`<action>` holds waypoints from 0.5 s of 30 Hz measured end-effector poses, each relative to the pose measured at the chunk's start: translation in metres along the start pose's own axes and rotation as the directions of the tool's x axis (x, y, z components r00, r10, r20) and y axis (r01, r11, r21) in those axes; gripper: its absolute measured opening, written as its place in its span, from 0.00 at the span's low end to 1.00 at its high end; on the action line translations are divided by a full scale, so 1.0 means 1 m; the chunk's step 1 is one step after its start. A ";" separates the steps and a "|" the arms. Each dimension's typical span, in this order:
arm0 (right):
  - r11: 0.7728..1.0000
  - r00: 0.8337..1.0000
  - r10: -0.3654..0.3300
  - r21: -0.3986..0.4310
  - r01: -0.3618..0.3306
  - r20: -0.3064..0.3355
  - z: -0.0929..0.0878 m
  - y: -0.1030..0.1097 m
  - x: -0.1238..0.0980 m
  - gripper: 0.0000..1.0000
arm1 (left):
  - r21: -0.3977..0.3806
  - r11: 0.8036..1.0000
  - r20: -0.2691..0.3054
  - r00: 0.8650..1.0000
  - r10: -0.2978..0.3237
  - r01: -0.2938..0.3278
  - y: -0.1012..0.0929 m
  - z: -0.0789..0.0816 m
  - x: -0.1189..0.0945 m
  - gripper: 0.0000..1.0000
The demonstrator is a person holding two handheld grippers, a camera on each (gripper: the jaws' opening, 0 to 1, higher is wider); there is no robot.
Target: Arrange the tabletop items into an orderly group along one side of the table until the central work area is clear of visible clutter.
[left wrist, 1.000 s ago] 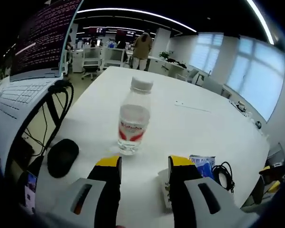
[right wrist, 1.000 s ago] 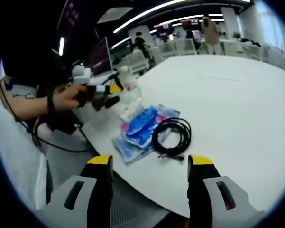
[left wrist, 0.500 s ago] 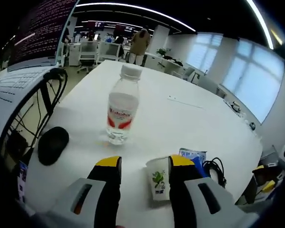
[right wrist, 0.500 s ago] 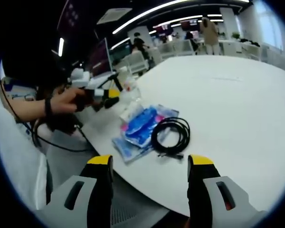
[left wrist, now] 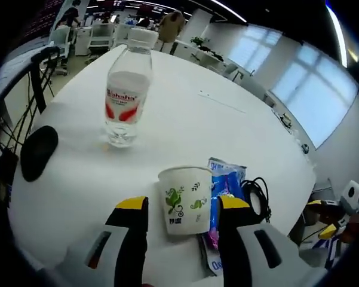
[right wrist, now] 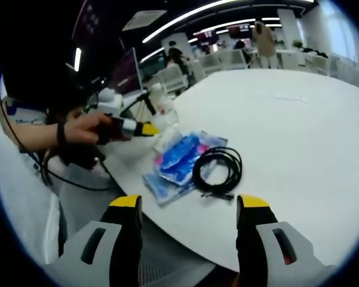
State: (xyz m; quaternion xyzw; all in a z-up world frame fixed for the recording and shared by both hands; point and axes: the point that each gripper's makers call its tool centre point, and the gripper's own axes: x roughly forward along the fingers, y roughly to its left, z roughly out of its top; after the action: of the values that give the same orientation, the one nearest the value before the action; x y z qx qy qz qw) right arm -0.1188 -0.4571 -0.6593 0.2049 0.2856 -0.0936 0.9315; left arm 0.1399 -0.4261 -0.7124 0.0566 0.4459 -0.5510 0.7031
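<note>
Two tongs in play. Left tongs (left wrist: 182, 206) sit spread around paper cup (left wrist: 185, 199) on white surface (left wrist: 167, 107); contact unclear. Beyond cup: water bottle (left wrist: 126, 89); beside it, blue packets (left wrist: 224, 191), black cable (left wrist: 255, 194). Right tongs (right wrist: 188, 209) spread wide, empty.

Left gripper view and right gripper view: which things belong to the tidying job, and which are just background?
Job items: paper cup, water bottle, blue snack packets, coiled black cable, black mouse.

Background: white table, office chairs, windows, person standing far off.
</note>
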 end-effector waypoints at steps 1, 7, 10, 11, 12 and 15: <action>1.000 1.000 -0.002 0.001 0.002 0.001 0.000 0.000 -0.001 0.63 | -0.002 1.000 -0.005 1.000 -0.003 0.003 -0.001 -0.001 0.001 0.46; 1.000 1.000 -0.013 0.008 0.013 -0.001 -0.004 -0.004 -0.005 0.63 | -0.007 1.000 -0.046 0.999 -0.005 0.004 -0.004 -0.012 0.012 0.46; 1.000 1.000 -0.019 0.016 0.019 0.004 -0.004 -0.007 -0.007 0.63 | -0.001 1.000 -0.065 0.998 -0.008 0.008 -0.007 -0.015 0.018 0.46; 1.000 1.000 -0.021 0.020 0.021 0.005 -0.005 -0.008 -0.008 0.63 | -0.002 1.000 -0.071 0.997 -0.009 0.009 -0.007 -0.016 0.019 0.46; 0.999 1.000 -0.023 0.025 0.023 0.005 -0.006 -0.009 -0.008 0.63 | -0.002 1.000 -0.076 0.997 -0.012 0.012 -0.008 -0.017 0.022 0.46; 0.999 1.000 -0.024 0.025 0.024 0.000 -0.007 -0.009 -0.008 0.63 | 0.018 1.000 -0.085 0.996 -0.016 0.018 -0.010 -0.018 0.026 0.46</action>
State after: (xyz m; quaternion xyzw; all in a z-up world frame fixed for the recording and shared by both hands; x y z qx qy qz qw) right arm -0.1315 -0.4619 -0.6627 0.2132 0.2867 -0.1086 0.9277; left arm 0.1218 -0.4383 -0.7365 0.0830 0.4707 -0.5583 0.6781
